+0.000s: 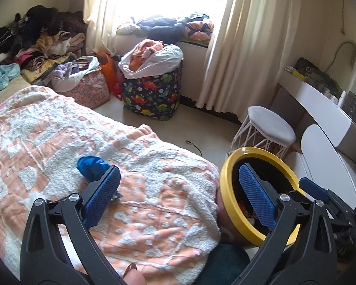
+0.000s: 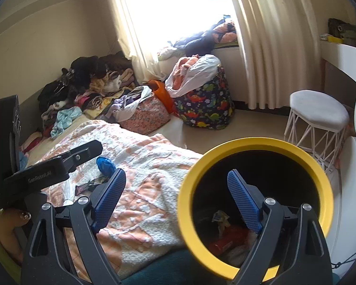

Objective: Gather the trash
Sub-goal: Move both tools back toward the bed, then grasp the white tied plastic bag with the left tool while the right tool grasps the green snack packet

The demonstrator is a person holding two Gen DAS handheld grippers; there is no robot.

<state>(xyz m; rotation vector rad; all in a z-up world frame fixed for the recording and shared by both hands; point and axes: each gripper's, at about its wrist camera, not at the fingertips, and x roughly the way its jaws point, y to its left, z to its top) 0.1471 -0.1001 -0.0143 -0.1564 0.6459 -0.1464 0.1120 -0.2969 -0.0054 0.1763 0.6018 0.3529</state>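
Crumpled blue plastic wad (image 1: 92, 167) lay mid-bed on peach-and-white fuzzy blanket (image 1: 154, 190), nr left gripper (image 1: 178, 199), fingers wide, empty. Looked light, soft, slippery; best pinched across bulge. Right gripper (image 2: 178, 201) wide too, straddling yellow-rimmed black bin (image 2: 256, 204) at bed's foot corner.

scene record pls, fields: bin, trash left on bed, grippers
bin: yellow-rimmed bin beside the bed, some litter already inside
trash on bed: blue crumpled piece; dark wrapper; both lie on the orange and white blanket
left gripper: open, nothing between the fingers
right gripper: open, empty, one finger seen over the bin mouth
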